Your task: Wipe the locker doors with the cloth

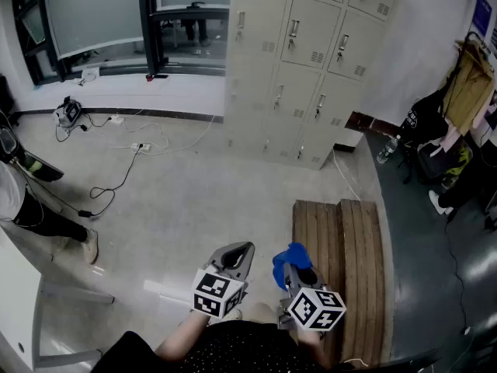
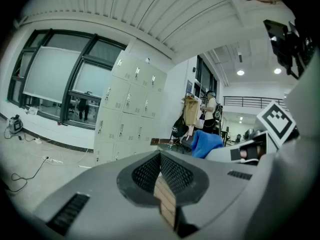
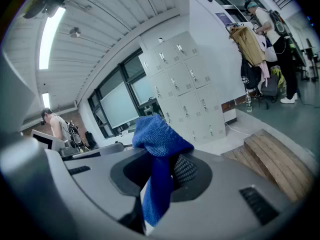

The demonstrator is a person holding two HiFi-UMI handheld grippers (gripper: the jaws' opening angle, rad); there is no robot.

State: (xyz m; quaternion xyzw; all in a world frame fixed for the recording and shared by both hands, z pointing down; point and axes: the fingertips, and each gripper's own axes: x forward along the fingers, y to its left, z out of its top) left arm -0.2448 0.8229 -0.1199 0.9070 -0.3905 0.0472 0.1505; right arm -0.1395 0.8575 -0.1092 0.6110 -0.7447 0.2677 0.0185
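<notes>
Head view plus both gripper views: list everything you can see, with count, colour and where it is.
lockers: one bank, pale beige, against the far wall
cloth: one, blue, clamped in the right gripper
wooden platforms: two, brown, side by side on the floor, right of centre
cables: several, dark and white, on the floor at left
bottle: one, clear, on the floor right of the lockers
bystander: one, left edge
left gripper: one, grey, fingers together, nothing between them
right gripper: one, grey, shut on the cloth
</notes>
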